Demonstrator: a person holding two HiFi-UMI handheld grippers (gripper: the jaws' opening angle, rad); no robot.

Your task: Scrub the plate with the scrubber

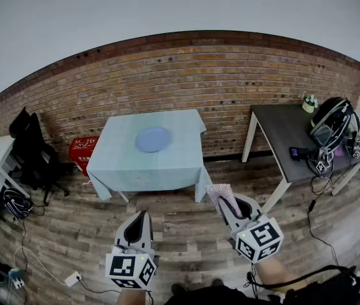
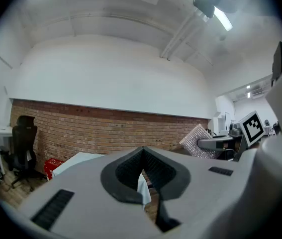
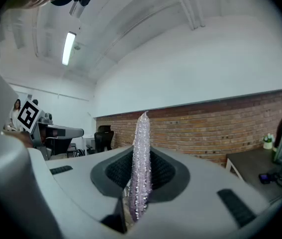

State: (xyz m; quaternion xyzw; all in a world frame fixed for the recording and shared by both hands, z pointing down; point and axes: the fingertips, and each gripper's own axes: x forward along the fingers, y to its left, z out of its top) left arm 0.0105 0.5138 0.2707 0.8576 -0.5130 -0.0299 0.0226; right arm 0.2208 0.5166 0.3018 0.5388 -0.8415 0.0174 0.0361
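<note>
Our right gripper's jaws pinch a flat, knobbly, glittering pink scrubber that stands up past their tips. Our left gripper's jaws sit pressed together with nothing between them. Well ahead of both jaws, a round blue plate lies on the pale cloth-draped worktop against a brick wall.

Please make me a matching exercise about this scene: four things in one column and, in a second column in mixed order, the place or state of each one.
Things
1. plate
2. scrubber
3. left gripper
4. red crate

Place or state
A. on the floor, by the brick wall
B. shut, with nothing in it
C. on the table
D. clamped in the right gripper

Pairs: 1-C, 2-D, 3-B, 4-A
</note>
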